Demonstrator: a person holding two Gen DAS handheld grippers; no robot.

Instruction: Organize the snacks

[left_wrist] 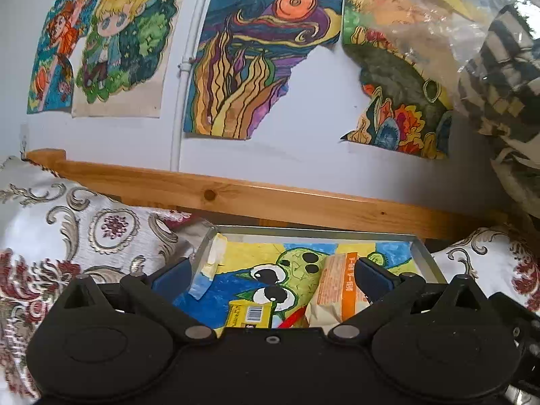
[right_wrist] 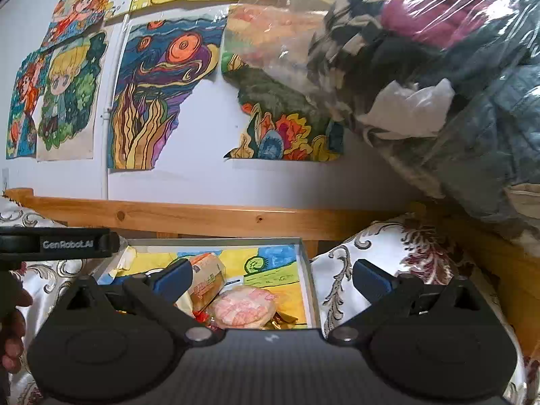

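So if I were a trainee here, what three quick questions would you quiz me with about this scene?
1. True or false: the left gripper is clamped on a snack.
2. What holds the snacks: A a basket, B a shallow tray lined with a drawing, C a bowl?
3. Which snack lies nearest the tray's right wall in the right wrist view?

Key: 1 false, both grippers are open and empty. 2 B. 3 the round pink-and-white wrapped snack.

A home bedroom: wooden bedframe (left_wrist: 270, 202), patterned pillows (left_wrist: 84, 233), children's drawings (left_wrist: 256, 50).
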